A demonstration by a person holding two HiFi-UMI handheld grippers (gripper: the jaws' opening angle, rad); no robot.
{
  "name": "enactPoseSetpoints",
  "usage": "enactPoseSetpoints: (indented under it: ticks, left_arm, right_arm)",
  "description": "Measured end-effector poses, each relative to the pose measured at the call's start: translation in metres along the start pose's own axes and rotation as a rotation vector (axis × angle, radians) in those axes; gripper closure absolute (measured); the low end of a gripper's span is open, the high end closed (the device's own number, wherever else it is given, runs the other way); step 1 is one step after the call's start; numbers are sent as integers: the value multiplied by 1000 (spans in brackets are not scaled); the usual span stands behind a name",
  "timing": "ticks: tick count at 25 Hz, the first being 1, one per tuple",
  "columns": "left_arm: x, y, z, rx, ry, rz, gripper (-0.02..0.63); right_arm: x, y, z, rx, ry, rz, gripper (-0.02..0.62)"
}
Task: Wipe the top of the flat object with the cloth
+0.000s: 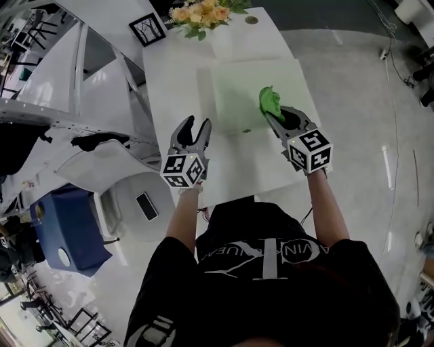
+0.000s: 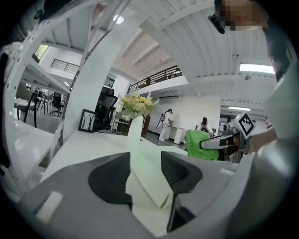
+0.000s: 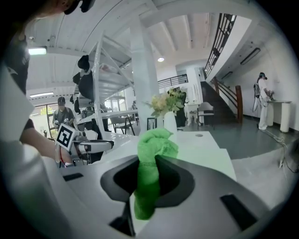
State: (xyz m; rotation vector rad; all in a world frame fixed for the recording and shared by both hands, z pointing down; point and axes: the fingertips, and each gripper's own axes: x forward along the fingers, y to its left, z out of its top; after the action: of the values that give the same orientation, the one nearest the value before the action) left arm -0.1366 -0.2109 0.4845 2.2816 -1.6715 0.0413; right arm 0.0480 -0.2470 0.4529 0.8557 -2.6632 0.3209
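Observation:
A pale green flat board [image 1: 239, 88] lies on the white table [image 1: 173, 88]. My right gripper [image 1: 274, 116] hovers over the board's near right part, shut on a bright green cloth [image 1: 270, 101] that bunches up out of its jaws. In the right gripper view the cloth [image 3: 150, 161] fills the gap between the jaws of the right gripper [image 3: 152, 164]. My left gripper [image 1: 196, 127] is open at the board's near left corner. In the left gripper view that corner [image 2: 150, 184] shows between the jaws of the left gripper [image 2: 145, 161], untouched by them.
At the table's far end stand a white vase of flowers [image 1: 202, 13] and a small framed picture [image 1: 147, 28]. Left of the table are white shelving, a white chair with a phone [image 1: 146, 205] on it, and a blue bin [image 1: 68, 230].

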Motion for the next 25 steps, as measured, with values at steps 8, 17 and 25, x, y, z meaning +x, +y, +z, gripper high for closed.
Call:
enactPoseSetpoints:
  ticks: [8,17,25]
  left_arm:
    - [58,17,-15,-92,109,-93,390]
    - [88,26,-30,-175,188,-150,394]
    - [100,14,-32,-180,218,-226,545]
  right_arm:
    - [95,-11,25,0,112,65,531]
    - [187,1,31,5,281,129,531]
    - [221,11,28,31,339,155,531]
